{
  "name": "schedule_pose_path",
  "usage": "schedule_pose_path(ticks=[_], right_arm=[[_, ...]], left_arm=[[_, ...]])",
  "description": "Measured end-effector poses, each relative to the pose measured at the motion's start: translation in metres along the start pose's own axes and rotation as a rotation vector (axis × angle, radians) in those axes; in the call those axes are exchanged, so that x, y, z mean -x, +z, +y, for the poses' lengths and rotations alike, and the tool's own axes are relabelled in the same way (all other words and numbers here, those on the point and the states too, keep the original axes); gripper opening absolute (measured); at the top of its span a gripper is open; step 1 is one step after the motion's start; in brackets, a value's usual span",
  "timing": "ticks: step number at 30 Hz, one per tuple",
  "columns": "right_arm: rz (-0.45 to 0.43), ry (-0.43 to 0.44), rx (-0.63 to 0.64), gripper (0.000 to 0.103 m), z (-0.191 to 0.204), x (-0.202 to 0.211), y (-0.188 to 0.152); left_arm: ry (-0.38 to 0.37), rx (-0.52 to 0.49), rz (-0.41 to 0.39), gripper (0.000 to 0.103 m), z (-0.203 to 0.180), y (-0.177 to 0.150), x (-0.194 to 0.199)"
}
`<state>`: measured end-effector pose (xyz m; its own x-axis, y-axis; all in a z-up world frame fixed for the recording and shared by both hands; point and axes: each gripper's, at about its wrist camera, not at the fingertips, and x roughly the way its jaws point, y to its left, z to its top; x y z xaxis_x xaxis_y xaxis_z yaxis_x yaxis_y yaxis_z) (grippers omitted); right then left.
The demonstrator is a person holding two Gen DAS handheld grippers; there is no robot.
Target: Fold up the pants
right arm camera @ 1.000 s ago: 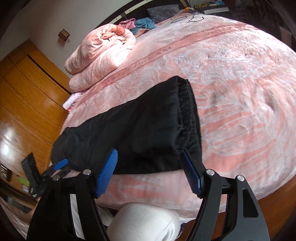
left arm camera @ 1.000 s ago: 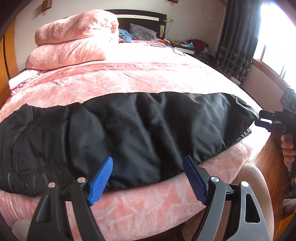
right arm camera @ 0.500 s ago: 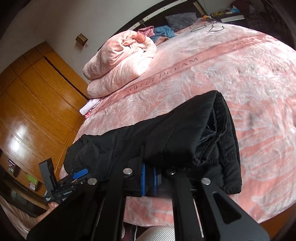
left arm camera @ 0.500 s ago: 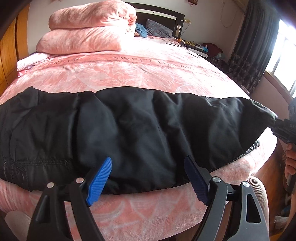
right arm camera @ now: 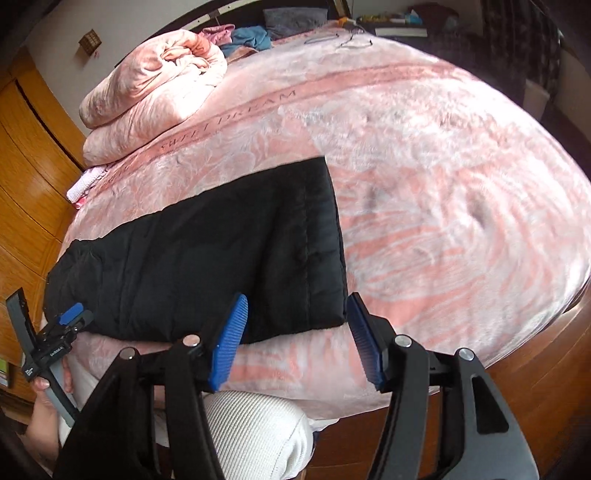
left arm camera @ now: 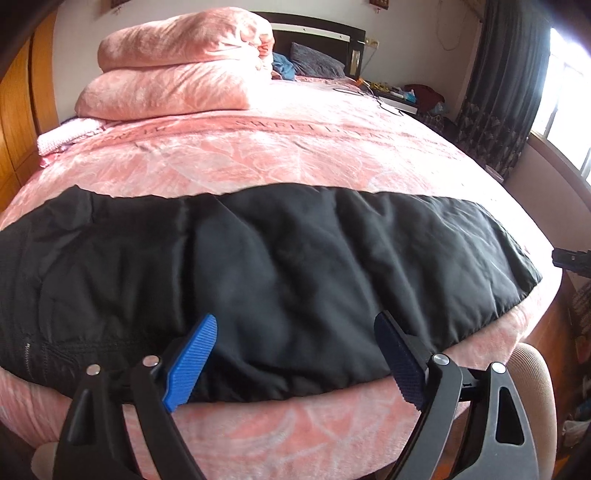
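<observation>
Black pants (left arm camera: 280,266) lie flat in a long band across the near edge of the pink bed (left arm camera: 295,155). My left gripper (left arm camera: 295,354) hovers over their near hem, its jaws opening and its blue pads not pressing the cloth. In the right wrist view the pants (right arm camera: 221,251) end in a straight cuff edge on the right. My right gripper (right arm camera: 295,339) is just before that end's near corner, its jaws opening and gripping nothing. The left gripper (right arm camera: 62,325), held by a hand, shows at the pants' far left end. The right gripper's body (left arm camera: 570,258) peeks in at the right edge.
Folded pink quilts (left arm camera: 177,74) are stacked at the back left of the bed, with a dark headboard (left arm camera: 317,33) behind. A wooden wardrobe (right arm camera: 26,155) runs along the left. Dark curtains (left arm camera: 506,92) and a window stand right. The person's white-clad knee (right arm camera: 255,435) is below the bed edge.
The right gripper shut on the cuff end and lifted it, then let go; the cuff now lies flat. The left gripper moved in closer over the pants and opened a little wider.
</observation>
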<state>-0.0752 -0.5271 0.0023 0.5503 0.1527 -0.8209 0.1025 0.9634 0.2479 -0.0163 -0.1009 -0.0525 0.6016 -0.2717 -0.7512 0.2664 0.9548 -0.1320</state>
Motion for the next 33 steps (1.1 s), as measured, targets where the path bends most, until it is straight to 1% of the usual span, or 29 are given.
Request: schedule_pose_path(ticks=[3,5,7,8,10,11,13,15,16,18,20,21,22,28,30,31,33], right_arm=[[0.011,0.094,0.071,0.057,0.039,-0.009,0.012],[0.026,0.142,0.151,0.057,0.078,-0.025,0.018],[0.054,0.198,0.214,0.057,0.115,-0.044,0.021],[0.070,0.223,0.244,0.057,0.134,-0.056,0.021],[0.106,0.241,0.294,0.057,0.169,-0.080,0.023],[0.117,0.250,0.324,0.057,0.185,-0.092,0.023],[0.139,0.279,0.366,0.057,0.212,-0.110,0.021],[0.155,0.325,0.382,0.057,0.231,-0.123,0.018],[0.164,0.348,0.384,0.057,0.238,-0.129,0.018],[0.177,0.373,0.379,0.057,0.247,-0.140,0.018],[0.192,0.396,0.366,0.057,0.251,-0.149,0.019],[0.196,0.408,0.361,0.057,0.253,-0.153,0.020],[0.201,0.421,0.355,0.057,0.255,-0.158,0.021],[0.229,0.457,0.323,0.057,0.256,-0.178,0.023],[0.240,0.455,0.321,0.059,0.257,-0.183,0.021],[0.243,0.453,0.322,0.059,0.257,-0.185,0.020],[0.246,0.447,0.324,0.059,0.257,-0.187,0.018]], left_arm=[[0.022,0.052,-0.030,0.088,0.032,0.015,0.005],[0.009,0.090,-0.029,0.088,0.055,0.028,0.006],[0.005,0.101,-0.033,0.088,0.079,0.046,0.006],[0.020,0.092,-0.036,0.088,0.088,0.055,0.006],[0.046,0.050,-0.038,0.088,0.107,0.078,0.002],[0.046,0.026,-0.031,0.087,0.116,0.090,-0.001],[0.007,-0.042,0.012,0.085,0.134,0.111,-0.012],[-0.080,-0.137,0.074,0.079,0.147,0.126,-0.029],[-0.109,-0.187,0.101,0.075,0.152,0.131,-0.038],[-0.152,-0.267,0.172,0.075,0.161,0.137,-0.058],[-0.207,-0.290,0.235,0.073,0.165,0.135,-0.075],[-0.254,-0.295,0.261,0.073,0.166,0.135,-0.082],[-0.285,-0.304,0.279,0.073,0.167,0.133,-0.087],[-0.304,-0.430,0.378,0.073,0.163,0.129,-0.116],[-0.316,-0.460,0.408,0.072,0.164,0.128,-0.120],[-0.316,-0.477,0.421,0.070,0.165,0.128,-0.121],[-0.313,-0.516,0.436,0.060,0.164,0.125,-0.120]])
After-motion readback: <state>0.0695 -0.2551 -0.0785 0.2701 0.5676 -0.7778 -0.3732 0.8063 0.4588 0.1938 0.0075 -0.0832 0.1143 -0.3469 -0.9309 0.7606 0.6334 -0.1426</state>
